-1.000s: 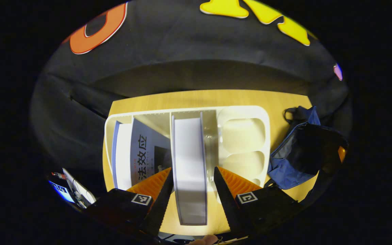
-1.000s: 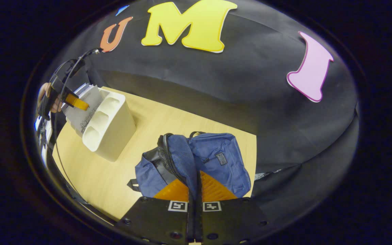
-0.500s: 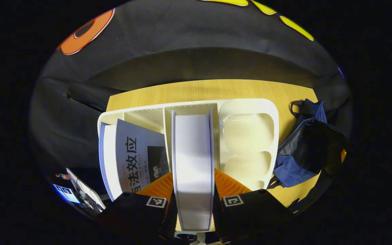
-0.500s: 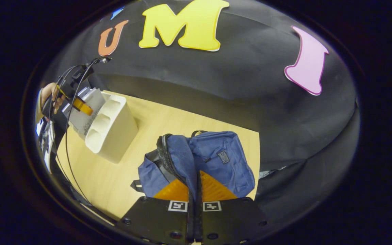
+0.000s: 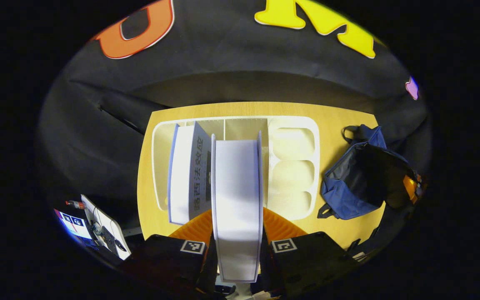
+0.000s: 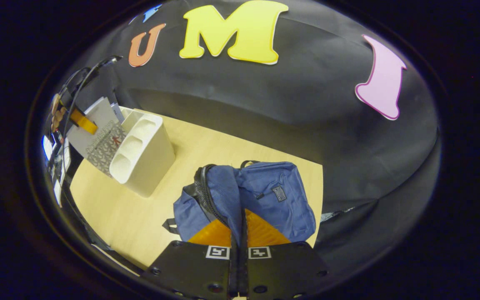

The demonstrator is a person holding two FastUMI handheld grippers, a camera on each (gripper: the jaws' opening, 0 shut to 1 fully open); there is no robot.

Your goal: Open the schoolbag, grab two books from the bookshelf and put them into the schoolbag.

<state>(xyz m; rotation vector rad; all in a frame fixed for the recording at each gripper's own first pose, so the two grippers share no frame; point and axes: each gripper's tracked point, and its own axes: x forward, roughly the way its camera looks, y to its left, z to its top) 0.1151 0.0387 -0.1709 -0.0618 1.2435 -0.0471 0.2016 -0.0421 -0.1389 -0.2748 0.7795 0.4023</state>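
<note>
In the left gripper view my left gripper [image 5: 236, 216] is shut on the white page edge of a book [image 5: 236, 187], which is raised above the white bookshelf [image 5: 293, 125]. A second book [image 5: 186, 175] leans in the shelf's left compartment. The blue schoolbag [image 5: 348, 196] stands open at the right, with the right gripper [image 5: 411, 183] at its far edge. In the right gripper view my right gripper [image 6: 240, 221] is shut on the schoolbag's [image 6: 273, 196] open zip flap. Far left there, a hand [image 6: 56, 116] holds the left gripper [image 6: 83, 121] with the book [image 6: 98, 133] beside the bookshelf [image 6: 148, 154].
The shelf and the bag stand on a light wooden table [image 5: 240, 109] backed by black cloth. The shelf's right side has several rounded cup holes [image 5: 292, 171]. A small device with cables [image 5: 106, 229] sits off the table's near left corner.
My left gripper went from open around the book to shut on it, then lifted it up out of the shelf. The right gripper kept its hold on the bag flap.
</note>
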